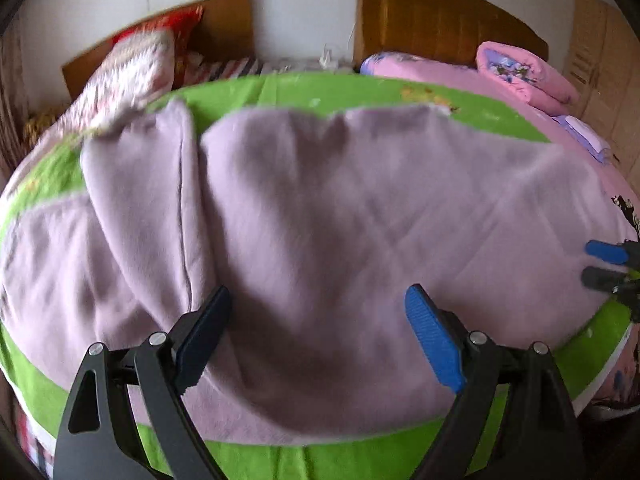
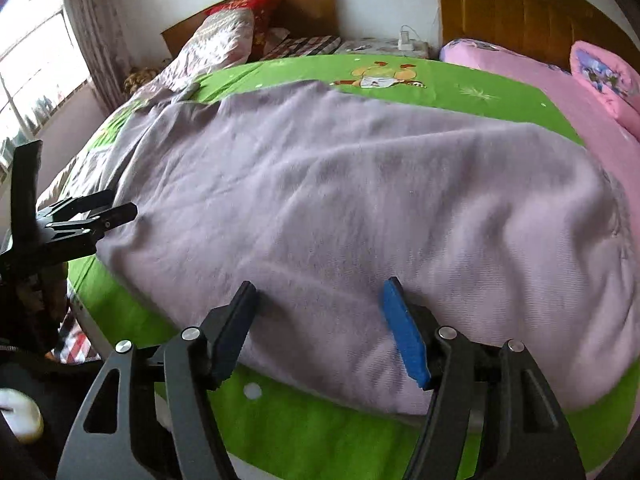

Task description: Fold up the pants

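Lilac fleece pants (image 1: 340, 220) lie spread across a green sheet (image 1: 304, 88) on the bed, with one leg folded over at the left (image 1: 140, 200). They also fill the right wrist view (image 2: 360, 208). My left gripper (image 1: 318, 300) is open just above the near part of the pants and holds nothing. My right gripper (image 2: 320, 292) is open over the near edge of the pants and holds nothing. The right gripper shows at the right edge of the left wrist view (image 1: 600, 266). The left gripper shows at the left of the right wrist view (image 2: 120, 204).
A floral quilt (image 1: 128, 76) and red pillow (image 1: 172, 24) lie at the far left. A pink bedspread (image 1: 460, 76) with a rolled pink quilt (image 1: 520, 72) lies at the far right. Wooden headboards (image 1: 440, 16) stand against the wall. A window (image 2: 28, 64) is at the left.
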### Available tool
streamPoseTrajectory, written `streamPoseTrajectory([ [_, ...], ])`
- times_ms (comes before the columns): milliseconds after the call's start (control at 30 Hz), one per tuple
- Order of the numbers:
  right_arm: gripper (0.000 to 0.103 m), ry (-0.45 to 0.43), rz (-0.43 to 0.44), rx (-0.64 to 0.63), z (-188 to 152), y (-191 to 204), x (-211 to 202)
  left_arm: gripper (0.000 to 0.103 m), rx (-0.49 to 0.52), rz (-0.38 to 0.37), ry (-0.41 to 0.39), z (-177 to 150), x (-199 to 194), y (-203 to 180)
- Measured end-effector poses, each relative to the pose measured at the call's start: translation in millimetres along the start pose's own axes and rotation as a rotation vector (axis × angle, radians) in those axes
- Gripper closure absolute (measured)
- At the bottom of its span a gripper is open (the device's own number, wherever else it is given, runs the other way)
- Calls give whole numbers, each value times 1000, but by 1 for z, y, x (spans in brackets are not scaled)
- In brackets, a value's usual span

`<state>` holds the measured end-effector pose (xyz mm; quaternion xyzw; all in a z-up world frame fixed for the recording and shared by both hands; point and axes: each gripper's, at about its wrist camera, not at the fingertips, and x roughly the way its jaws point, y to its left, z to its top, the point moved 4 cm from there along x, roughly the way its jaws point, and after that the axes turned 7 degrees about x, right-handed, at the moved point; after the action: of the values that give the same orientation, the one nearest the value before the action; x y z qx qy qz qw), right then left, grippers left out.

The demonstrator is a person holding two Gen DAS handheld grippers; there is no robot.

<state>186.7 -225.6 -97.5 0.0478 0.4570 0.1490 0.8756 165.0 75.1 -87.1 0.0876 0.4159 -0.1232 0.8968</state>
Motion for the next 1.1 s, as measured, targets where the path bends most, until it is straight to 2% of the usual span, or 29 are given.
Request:
streamPoseTrajectory([
  [33,40,13,-8,-5,2,2,0,15,4,-14,-17,-2,-3,2],
  [100,38,36,-19,-8,7,3,0,14,-14,-106,-95,1,-22,10],
  [167,34,15,-35,-11,15,6,-8,14,-100,-143,-181,5,-46,44],
  [267,33,-93,18,-48,41,20,-29,13,-364,-79,-210,-6,-60,138],
  [333,22,-164,76,-153,68,47,-34,13,-594,4,-195,-37,-66,209],
  [433,17,-178,221,-326,112,115,-15,13,-777,80,-206,-75,-76,264],
  [500,17,-144,358,-449,137,172,8,13,-854,172,-197,-98,-84,289],
  [533,17,-111,440,-533,151,213,28,13,-889,195,-189,-108,-84,300],
  [600,17,-51,545,-686,172,284,63,13,-941,187,-198,-116,-84,312],
  [633,17,-37,564,-741,178,313,78,13,-962,180,-199,-120,-83,319],
  [700,19,59,640,-833,195,380,118,13,-997,174,-194,-124,-78,330],
  [767,24,144,688,-857,206,433,150,13,-1018,170,-186,-130,-72,342],
  [833,36,226,715,-868,212,480,183,13,-1032,163,-180,-130,-65,354],
  [933,42,301,710,-940,207,534,225,14,-1058,151,-187,-129,-54,372],
  [1067,46,382,687,-1034,188,576,263,14,-1097,155,-199,-130,-47,387],
  [1100,50,399,691,-1049,183,580,267,14,-1105,158,-200,-130,-46,390],
])
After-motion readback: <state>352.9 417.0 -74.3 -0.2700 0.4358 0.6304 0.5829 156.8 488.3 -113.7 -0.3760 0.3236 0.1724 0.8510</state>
